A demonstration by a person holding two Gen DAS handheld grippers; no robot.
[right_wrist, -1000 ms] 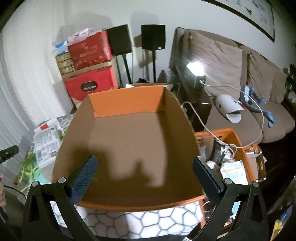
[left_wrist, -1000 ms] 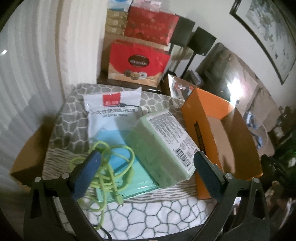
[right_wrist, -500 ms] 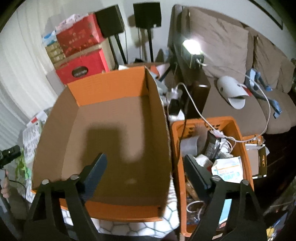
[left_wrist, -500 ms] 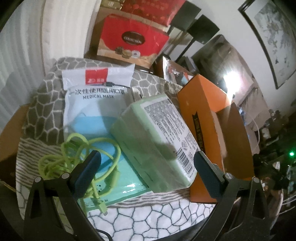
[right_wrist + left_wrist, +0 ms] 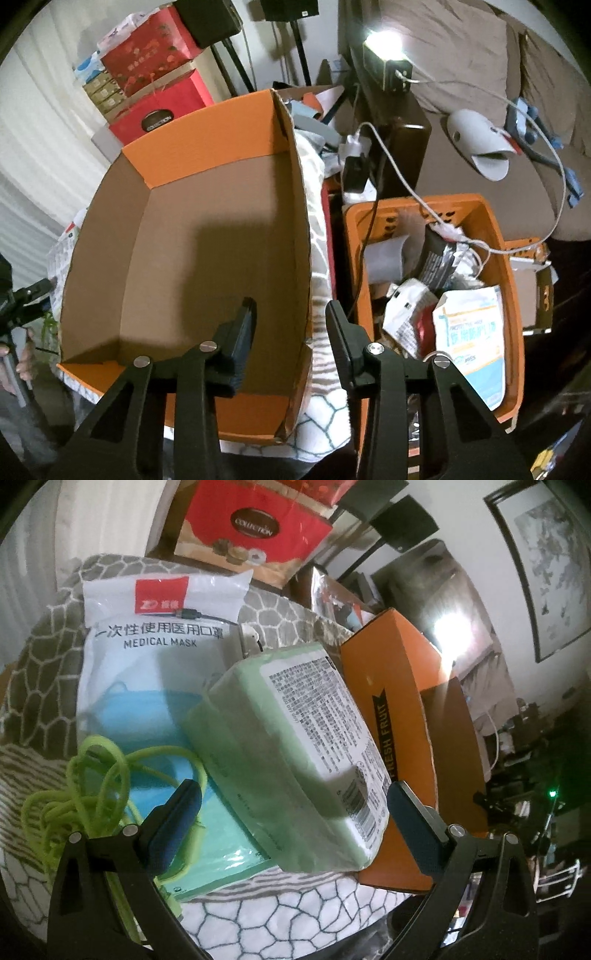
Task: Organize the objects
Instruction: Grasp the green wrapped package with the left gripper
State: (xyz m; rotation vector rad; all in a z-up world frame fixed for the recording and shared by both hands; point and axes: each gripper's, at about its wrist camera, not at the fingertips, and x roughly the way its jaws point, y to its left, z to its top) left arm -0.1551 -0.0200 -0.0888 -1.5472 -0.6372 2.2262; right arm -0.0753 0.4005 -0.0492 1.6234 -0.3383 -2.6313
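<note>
Right wrist: right gripper [image 5: 290,317] closing astride box wall [image 5: 301,236].

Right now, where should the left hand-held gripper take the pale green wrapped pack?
Probably across its short width near the barcode end, from above: the pale green wrapped pack lies tilted on the medical mask bag, that end raised and free.

Dim living room: brown sofa [image 5: 461,48], white walls, a bright lamp [image 5: 384,38], framed picture [image 5: 546,565], pale curtains [image 5: 33,147].
</note>
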